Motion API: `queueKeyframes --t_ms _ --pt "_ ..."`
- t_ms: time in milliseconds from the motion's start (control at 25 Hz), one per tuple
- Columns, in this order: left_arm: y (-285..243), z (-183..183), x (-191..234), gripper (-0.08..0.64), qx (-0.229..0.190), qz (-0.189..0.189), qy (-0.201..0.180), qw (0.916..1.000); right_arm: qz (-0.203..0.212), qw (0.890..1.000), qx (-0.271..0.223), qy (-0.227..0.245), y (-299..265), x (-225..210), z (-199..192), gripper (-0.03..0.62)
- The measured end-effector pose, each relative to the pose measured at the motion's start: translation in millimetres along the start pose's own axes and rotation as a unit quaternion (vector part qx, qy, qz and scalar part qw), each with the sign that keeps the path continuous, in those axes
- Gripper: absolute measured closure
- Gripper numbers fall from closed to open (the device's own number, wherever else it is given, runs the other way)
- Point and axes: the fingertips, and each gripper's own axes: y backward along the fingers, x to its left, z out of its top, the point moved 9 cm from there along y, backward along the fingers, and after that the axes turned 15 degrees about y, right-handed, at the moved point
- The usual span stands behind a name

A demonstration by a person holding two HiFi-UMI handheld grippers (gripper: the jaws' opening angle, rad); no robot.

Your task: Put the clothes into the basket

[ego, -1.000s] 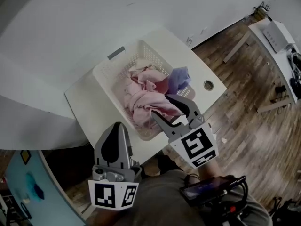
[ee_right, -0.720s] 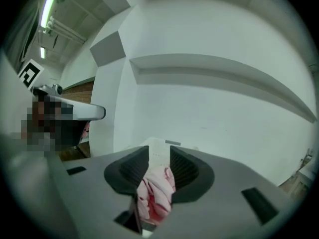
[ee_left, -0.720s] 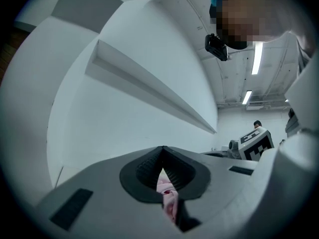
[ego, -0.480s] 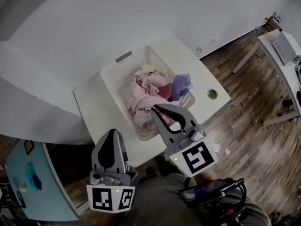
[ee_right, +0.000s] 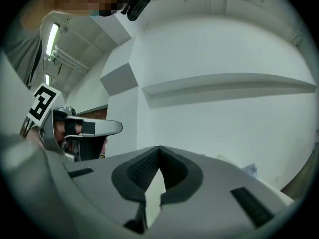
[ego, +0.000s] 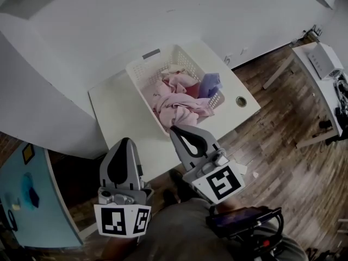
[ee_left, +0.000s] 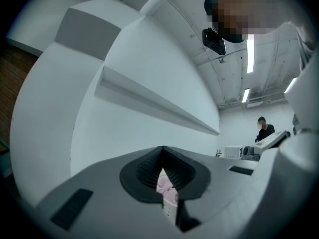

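The right gripper (ego: 174,130) is hovering just in front of the basket (ego: 142,89), its jaws having just closed tip to tip on nothing. The left gripper (ego: 124,143) beside it is also keeping its jaws together, empty. The pink and purple clothes (ego: 177,100) are lying heaped inside the basket on the white table (ego: 115,117).
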Motion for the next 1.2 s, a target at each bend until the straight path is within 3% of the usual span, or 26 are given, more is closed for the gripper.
queueKeyframes --t_ms 600,1200 --pt "60.6 20.7 -22.4 0.552 -0.034 -0.038 -0.008 0.9987 -0.019 0.999 -0.029 0.034 39.9 49.4 44.6 0.585" --pt "70.9 10.6 -24.3 0.552 -0.023 -0.034 -0.001 0.9992 -0.019 0.999 -0.027 0.025 49.1 55.9 37.9 0.584"
